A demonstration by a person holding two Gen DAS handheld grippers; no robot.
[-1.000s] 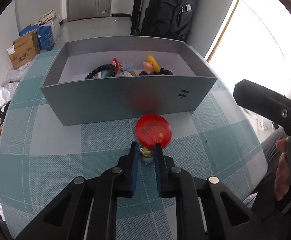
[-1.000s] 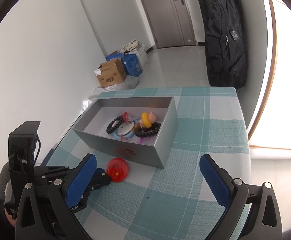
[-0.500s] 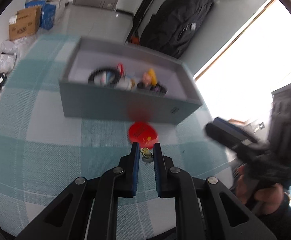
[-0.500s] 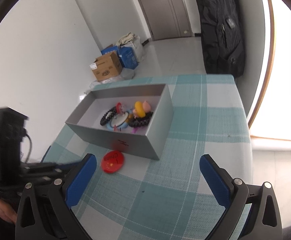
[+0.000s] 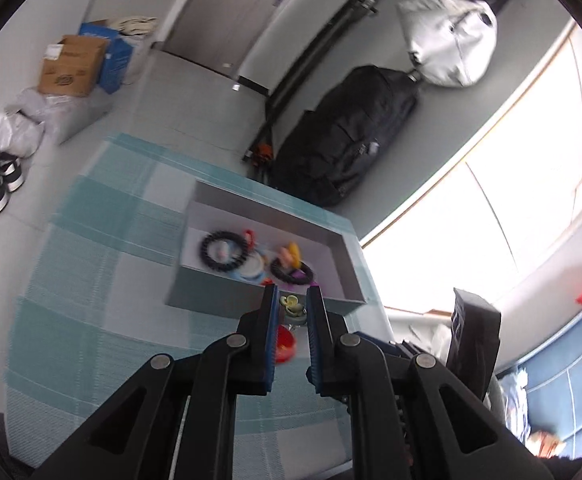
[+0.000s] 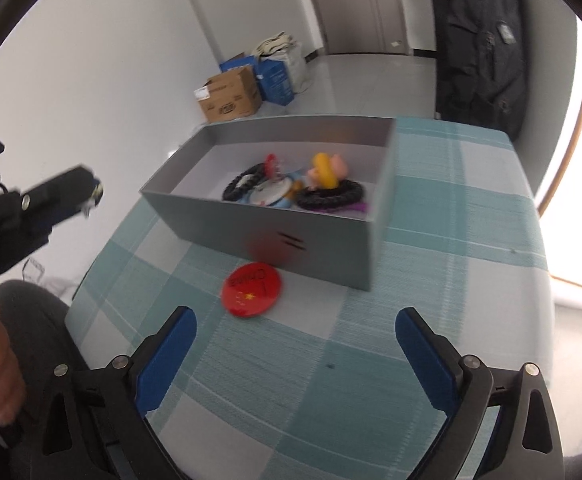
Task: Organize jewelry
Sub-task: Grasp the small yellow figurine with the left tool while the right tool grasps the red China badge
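Observation:
My left gripper (image 5: 293,300) is shut on a small yellow-green trinket (image 5: 291,304) and holds it high above the table, in front of the grey box (image 5: 251,300). It shows at the left of the right wrist view (image 6: 91,196). The grey box (image 6: 291,236) holds black bead bracelets (image 6: 331,196), a yellow and pink toy (image 6: 325,168) and a round white piece (image 6: 269,196). A red round badge (image 6: 251,288) lies on the checked cloth before the box. My right gripper (image 6: 295,344) is open and empty, low over the cloth near the badge.
The table has a teal and white checked cloth (image 6: 431,260). A black backpack (image 5: 343,140) leans on the wall behind the table. Cardboard and blue boxes (image 6: 243,88) sit on the floor. A bright window is at the right.
My left gripper has lifted the trinket off the cloth, up above the badge towards the box. My right gripper has moved closer to the badge and box.

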